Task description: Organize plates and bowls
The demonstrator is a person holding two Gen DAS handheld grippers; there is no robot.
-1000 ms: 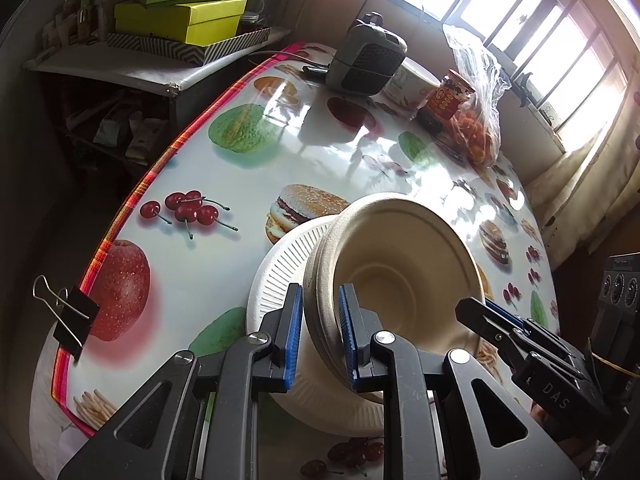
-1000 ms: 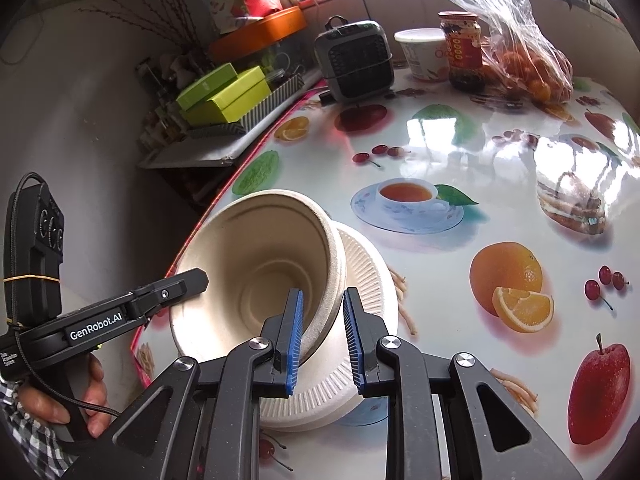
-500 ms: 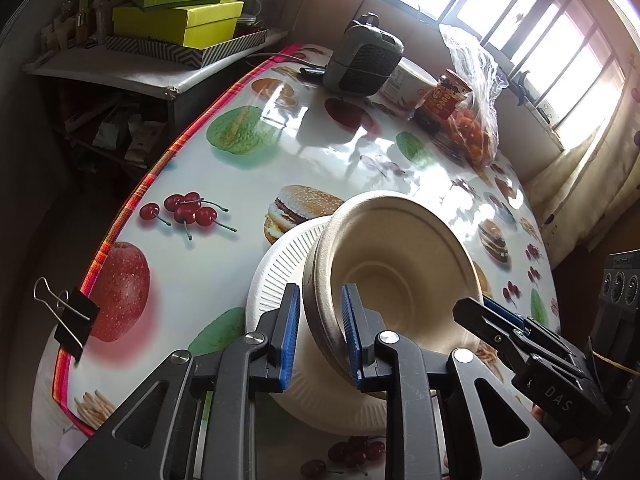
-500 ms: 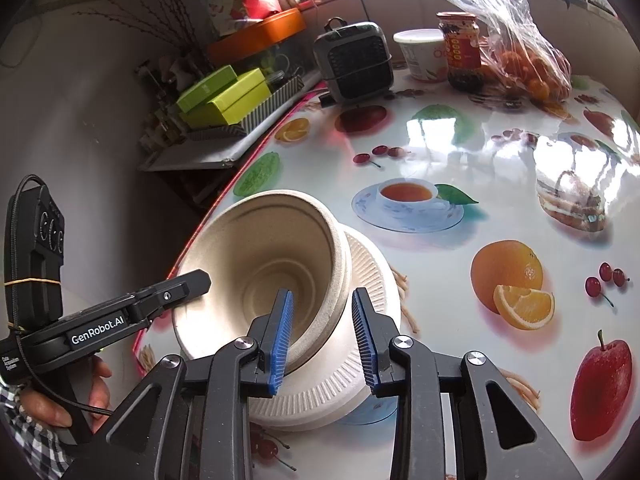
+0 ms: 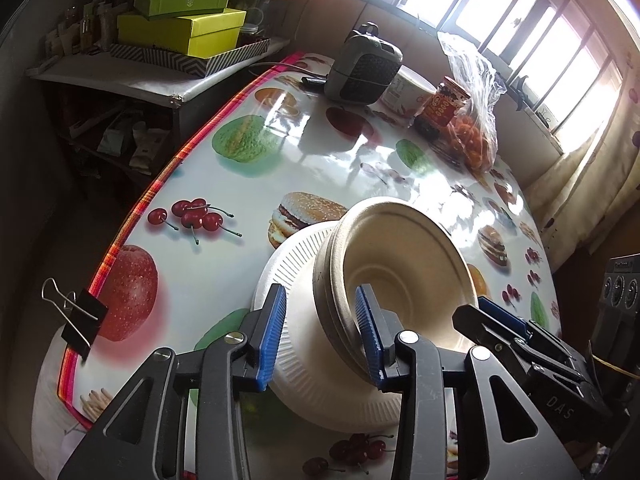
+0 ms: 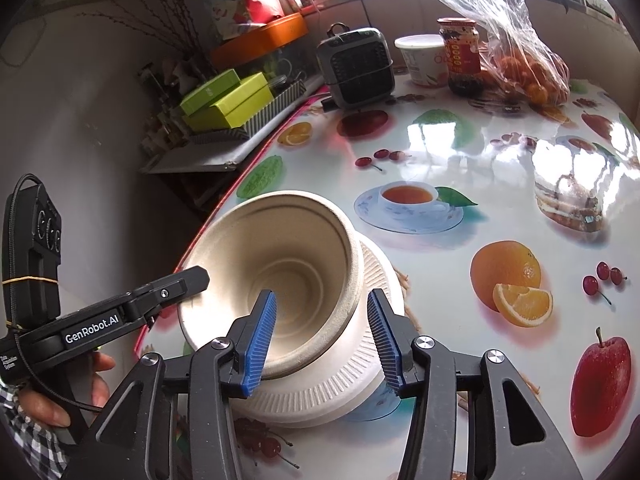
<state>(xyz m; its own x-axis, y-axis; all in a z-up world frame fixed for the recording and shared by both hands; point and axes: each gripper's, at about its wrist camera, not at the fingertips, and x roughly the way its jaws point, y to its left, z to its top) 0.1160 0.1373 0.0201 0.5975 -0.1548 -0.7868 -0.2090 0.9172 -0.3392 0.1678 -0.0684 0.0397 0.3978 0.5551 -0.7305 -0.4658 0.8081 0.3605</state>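
Observation:
A stack of beige paper bowls (image 5: 400, 264) sits on a stack of white ribbed paper plates (image 5: 296, 264) near the table's front edge. My left gripper (image 5: 320, 338) is open, its blue pads straddling the bowls' near rim without gripping. My right gripper (image 6: 322, 336) is open too, its pads either side of the bowls' (image 6: 280, 264) rim above the plates (image 6: 360, 376). Each gripper shows in the other's view: the right one (image 5: 532, 344) beside the bowls, the left one (image 6: 120, 312) at the bowls' left rim.
The table (image 5: 240, 184) has a glossy fruit-print cloth with a red striped edge. At the back stand a small grey heater (image 6: 356, 66), a white tub (image 6: 420, 58), a jar (image 6: 460, 54) and a bag of oranges (image 6: 520, 64). A binder clip (image 5: 76, 320) grips the edge.
Both grippers have opened and let go of the bowl rim. The bowl stack now rests on the plates, still slightly tilted.

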